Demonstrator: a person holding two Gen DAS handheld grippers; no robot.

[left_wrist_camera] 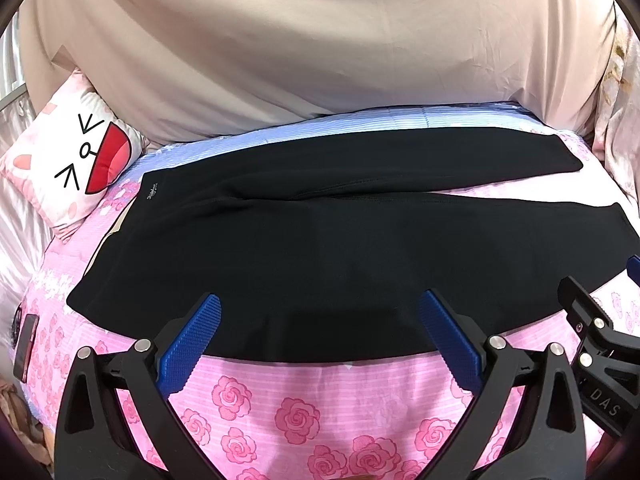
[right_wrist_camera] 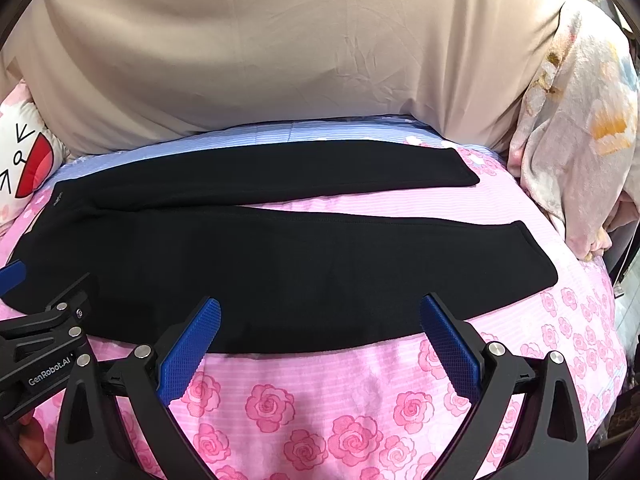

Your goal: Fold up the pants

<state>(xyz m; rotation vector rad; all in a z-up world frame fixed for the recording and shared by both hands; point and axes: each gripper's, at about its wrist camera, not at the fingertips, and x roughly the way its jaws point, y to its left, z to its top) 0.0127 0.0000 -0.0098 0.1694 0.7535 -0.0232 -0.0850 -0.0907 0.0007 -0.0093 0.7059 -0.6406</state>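
Observation:
Black pants [left_wrist_camera: 320,248] lie flat on a pink rose-print bedspread [left_wrist_camera: 296,412], waistband at the left, both legs running right and spread apart at the cuffs. My left gripper [left_wrist_camera: 320,300] is open and empty, its blue pads over the near edge of the near leg. My right gripper [right_wrist_camera: 320,304] is open and empty over the same near edge of the pants [right_wrist_camera: 304,264], further right. Each gripper shows at the edge of the other's view.
A beige sheet [left_wrist_camera: 320,48] rises behind the pants. A white cartoon-face pillow [left_wrist_camera: 80,160] lies at the left. A floral blanket [right_wrist_camera: 580,140] is bunched at the right. A dark phone-like object [left_wrist_camera: 26,346] lies at the bed's left edge.

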